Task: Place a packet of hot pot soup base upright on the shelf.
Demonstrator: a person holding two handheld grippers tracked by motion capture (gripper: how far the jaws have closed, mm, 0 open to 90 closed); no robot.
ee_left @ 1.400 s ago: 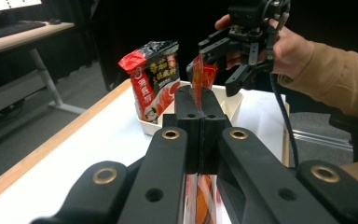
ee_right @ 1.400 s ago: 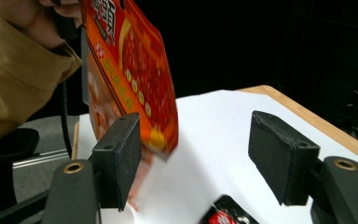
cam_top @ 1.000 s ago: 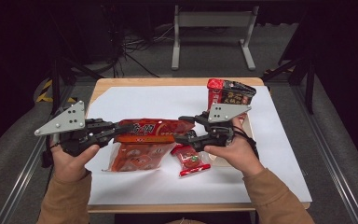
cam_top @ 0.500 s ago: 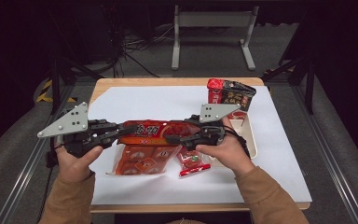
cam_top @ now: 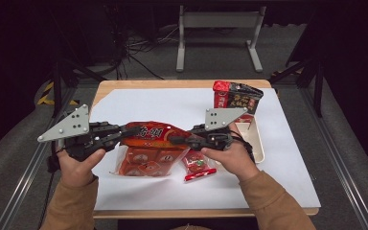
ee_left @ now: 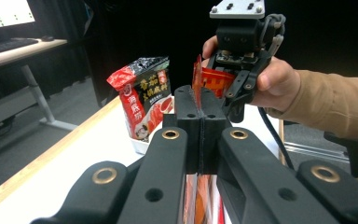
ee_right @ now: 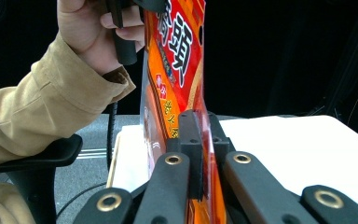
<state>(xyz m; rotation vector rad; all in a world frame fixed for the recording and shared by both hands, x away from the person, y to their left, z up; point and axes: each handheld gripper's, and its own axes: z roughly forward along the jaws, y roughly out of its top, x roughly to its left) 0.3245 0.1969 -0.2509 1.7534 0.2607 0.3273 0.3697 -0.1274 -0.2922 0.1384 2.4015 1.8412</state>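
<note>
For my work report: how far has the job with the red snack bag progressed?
Done: both grippers grip the red bag, left gripper and right gripper at opposite ends, the right having just closed. In hand: the bag is held above the table. Left: opening it; no tear visible.

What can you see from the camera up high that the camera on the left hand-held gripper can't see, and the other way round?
High view alone: a small red sachet lying on the white sheet, and a clear pack of red sachets hanging under the big bag.

Left gripper view alone: a desk with a keyboard off to the side.

Both: the orange-red snack bag pinched by the left hand-held gripper at one end and the right hand-held gripper at the other, plus the red-and-black packet standing in a cream tray.
</note>
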